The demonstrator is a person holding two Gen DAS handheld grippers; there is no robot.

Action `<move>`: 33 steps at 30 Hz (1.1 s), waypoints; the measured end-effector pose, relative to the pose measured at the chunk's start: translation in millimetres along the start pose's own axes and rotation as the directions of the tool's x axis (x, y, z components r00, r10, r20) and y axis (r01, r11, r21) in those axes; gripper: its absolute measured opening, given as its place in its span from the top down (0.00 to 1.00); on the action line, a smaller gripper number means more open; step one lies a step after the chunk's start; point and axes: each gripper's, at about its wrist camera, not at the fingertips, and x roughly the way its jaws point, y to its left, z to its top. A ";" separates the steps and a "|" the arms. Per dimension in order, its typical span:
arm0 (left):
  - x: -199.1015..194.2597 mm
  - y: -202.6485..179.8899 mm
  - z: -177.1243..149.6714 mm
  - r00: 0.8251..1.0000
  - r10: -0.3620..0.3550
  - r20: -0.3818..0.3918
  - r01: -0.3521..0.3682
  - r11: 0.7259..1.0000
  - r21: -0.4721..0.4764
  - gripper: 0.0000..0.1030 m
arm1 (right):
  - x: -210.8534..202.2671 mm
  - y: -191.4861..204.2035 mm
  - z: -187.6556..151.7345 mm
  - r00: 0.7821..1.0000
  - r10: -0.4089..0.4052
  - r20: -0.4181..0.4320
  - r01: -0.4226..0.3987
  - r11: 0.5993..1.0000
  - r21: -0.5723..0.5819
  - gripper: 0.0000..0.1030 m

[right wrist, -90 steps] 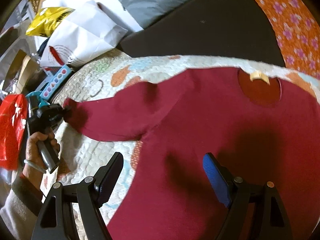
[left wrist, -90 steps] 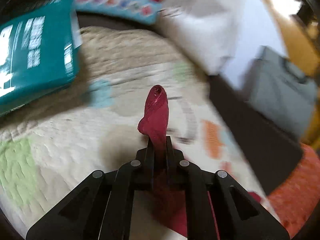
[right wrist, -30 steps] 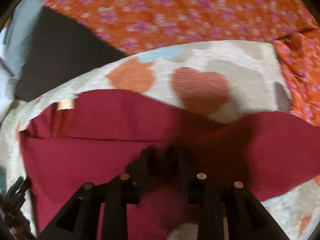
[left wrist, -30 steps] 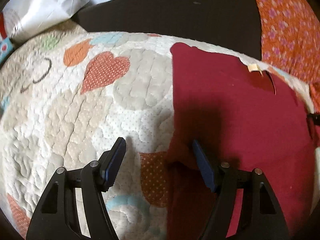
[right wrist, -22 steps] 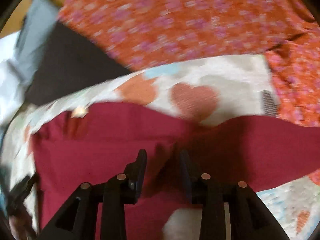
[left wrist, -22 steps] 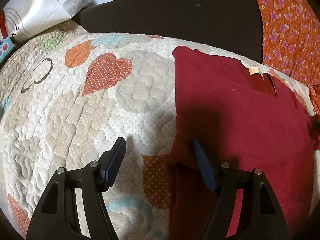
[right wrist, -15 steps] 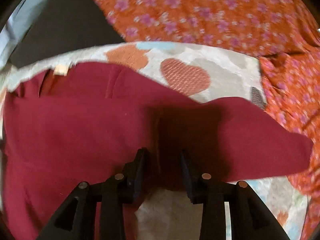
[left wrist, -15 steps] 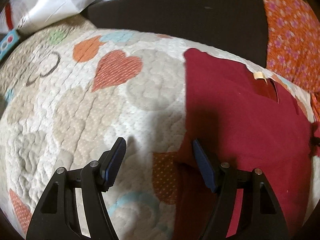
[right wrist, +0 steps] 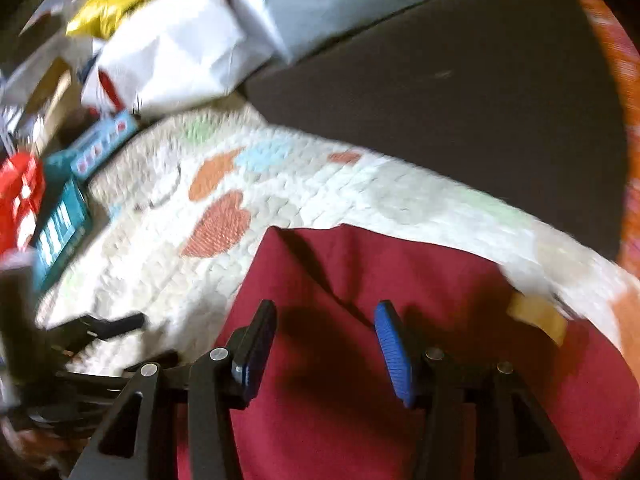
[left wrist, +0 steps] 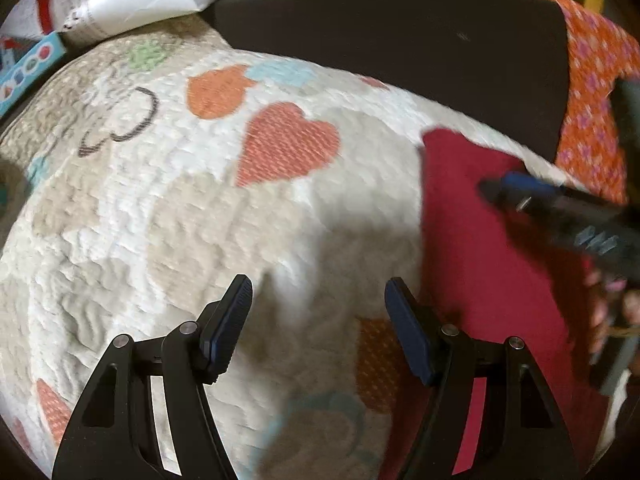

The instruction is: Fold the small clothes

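Note:
A dark red garment (right wrist: 360, 420) lies flat on the heart-patterned quilt (right wrist: 248, 248), with a diagonal crease across it and a tan neck label (right wrist: 536, 316) at the right. My right gripper (right wrist: 326, 346) hovers over its left part; the jaws are opening and nothing is pinched between them. In the left wrist view, blurred, one of its fingers (left wrist: 532, 192) reaches in over the garment (left wrist: 480, 264). My left gripper (left wrist: 318, 316) stands open over bare quilt (left wrist: 200, 220) just left of the garment's edge, holding nothing. It also shows blurred in the right wrist view, left gripper (right wrist: 104, 328).
A white paper bag (right wrist: 180, 52), a yellow bag (right wrist: 108, 4), a teal book (right wrist: 60, 224) and a red bag (right wrist: 20, 188) crowd the quilt's far left. A dark mat (left wrist: 400, 40) borders the quilt behind, with orange floral fabric (left wrist: 592, 120) to the right.
The right gripper let go of the red fabric, widened its jaws and swung left across the garment, entering the left wrist view. The left gripper drifted a little left, still open.

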 end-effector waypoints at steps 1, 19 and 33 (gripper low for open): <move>-1.2 4.0 2.3 1.000 -0.005 0.002 0.005 1.000 -0.018 0.32 | 14.4 1.4 1.3 0.999 0.004 -0.033 -0.004 1.000 -0.018 0.52; 2.4 -23.6 -4.7 0.999 -0.032 -0.015 0.034 0.996 0.081 0.32 | -18.4 0.6 -9.2 0.992 -0.077 0.104 0.071 0.996 0.062 0.92; -11.8 -38.6 -11.7 0.998 -0.064 -0.006 0.064 0.991 0.115 0.32 | -60.4 -7.0 -95.9 0.991 -0.120 0.049 0.102 0.955 0.280 0.81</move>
